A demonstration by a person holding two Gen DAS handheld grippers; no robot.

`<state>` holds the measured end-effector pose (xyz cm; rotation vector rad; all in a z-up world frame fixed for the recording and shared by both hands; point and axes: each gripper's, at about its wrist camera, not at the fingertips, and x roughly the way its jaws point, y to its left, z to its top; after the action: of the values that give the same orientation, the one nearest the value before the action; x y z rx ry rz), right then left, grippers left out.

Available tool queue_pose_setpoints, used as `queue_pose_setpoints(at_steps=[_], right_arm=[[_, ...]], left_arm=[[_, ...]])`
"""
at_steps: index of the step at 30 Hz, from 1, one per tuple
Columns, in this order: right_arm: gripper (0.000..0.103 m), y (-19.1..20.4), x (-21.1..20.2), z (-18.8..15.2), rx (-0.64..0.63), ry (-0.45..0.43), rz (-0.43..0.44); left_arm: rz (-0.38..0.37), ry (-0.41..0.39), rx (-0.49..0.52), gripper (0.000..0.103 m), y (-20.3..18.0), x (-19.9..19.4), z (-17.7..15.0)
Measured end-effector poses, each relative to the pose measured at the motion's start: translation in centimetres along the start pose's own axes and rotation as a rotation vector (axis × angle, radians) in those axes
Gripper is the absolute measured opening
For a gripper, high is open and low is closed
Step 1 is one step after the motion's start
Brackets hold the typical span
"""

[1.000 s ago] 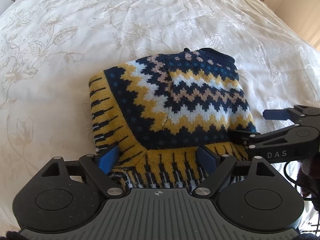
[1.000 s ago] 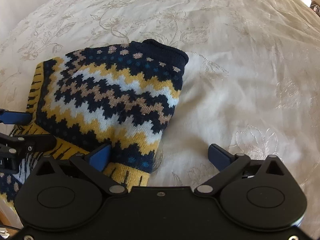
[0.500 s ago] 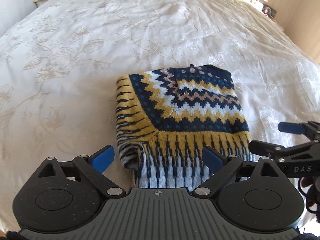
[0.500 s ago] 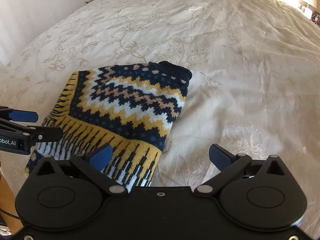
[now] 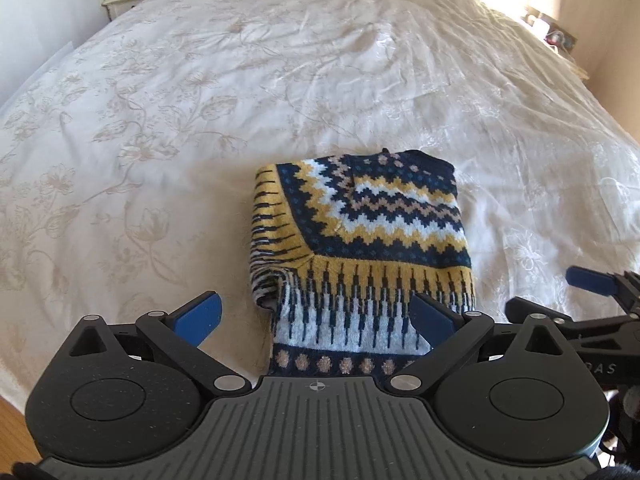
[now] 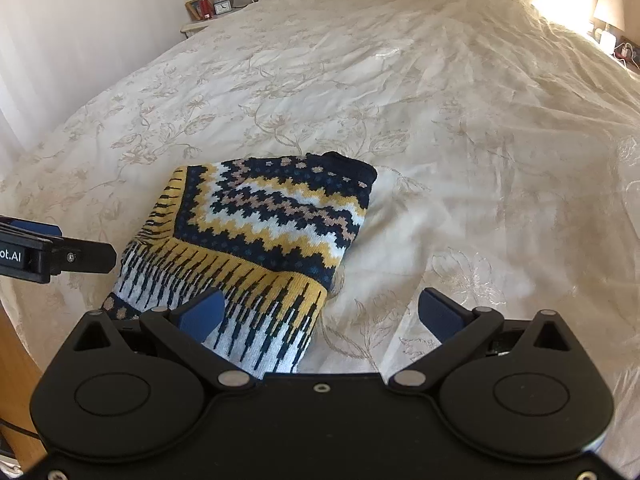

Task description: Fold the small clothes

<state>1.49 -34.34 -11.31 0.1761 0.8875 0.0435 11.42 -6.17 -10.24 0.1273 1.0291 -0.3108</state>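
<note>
A small knitted sweater (image 5: pixel 364 236) in navy, yellow and white zigzags lies folded into a compact rectangle on the bed near its front edge. It also shows in the right wrist view (image 6: pixel 260 236). My left gripper (image 5: pixel 316 316) is open and empty, raised just before the sweater's near edge. My right gripper (image 6: pixel 320 312) is open and empty, off the sweater's right near corner. Each gripper shows in the other's view, the right one (image 5: pixel 576 300) and the left one (image 6: pixel 44 248).
The bed (image 5: pixel 200 120) is covered with a cream floral bedspread and stretches far ahead. A nightstand (image 6: pixel 200 20) with a clock and a lamp stands at the far left, another lamp (image 6: pixel 608 8) at the far right. The wood floor (image 6: pixel 16 360) shows at the lower left.
Both grippers have pulled back and up, away from the sweater. The sweater lies still in its folded shape, and more of its near edge shows.
</note>
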Motion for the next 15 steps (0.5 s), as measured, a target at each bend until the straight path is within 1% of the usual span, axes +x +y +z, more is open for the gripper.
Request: queue_pose_setpoints(at_steps=[4,6,9,13,15], right_arm=[[0.102,0.2,-1.3,-0.4,0.020,-0.015,-0.015],[0.102,0.5,-1.9,-0.6,0.031,-0.024,-0.018],[0.102,1.2,-2.8,-1.0,0.045,-0.040,-0.021],[0.102,2.7,-4.1,-1.6,0.064,-0.055,-0.047],[0.102,3.4,-4.9,-1.9,0.081,-0.063,-0.037]], left_arm=[[0.037,-0.020,-0.025,0.100,0.4,-1.2,-0.1],[0.044,-0.038,-0.023,0.092,0.5,-1.8,-0.3],[0.050,-0.052,-0.021,0.092,0.9,-2.8,-0.6],[0.067,-0.059,-0.021,0.092,1.5,-4.1,-1.2],[0.074,-0.061,-0.027,0.092,1.9,-4.8,-1.5]])
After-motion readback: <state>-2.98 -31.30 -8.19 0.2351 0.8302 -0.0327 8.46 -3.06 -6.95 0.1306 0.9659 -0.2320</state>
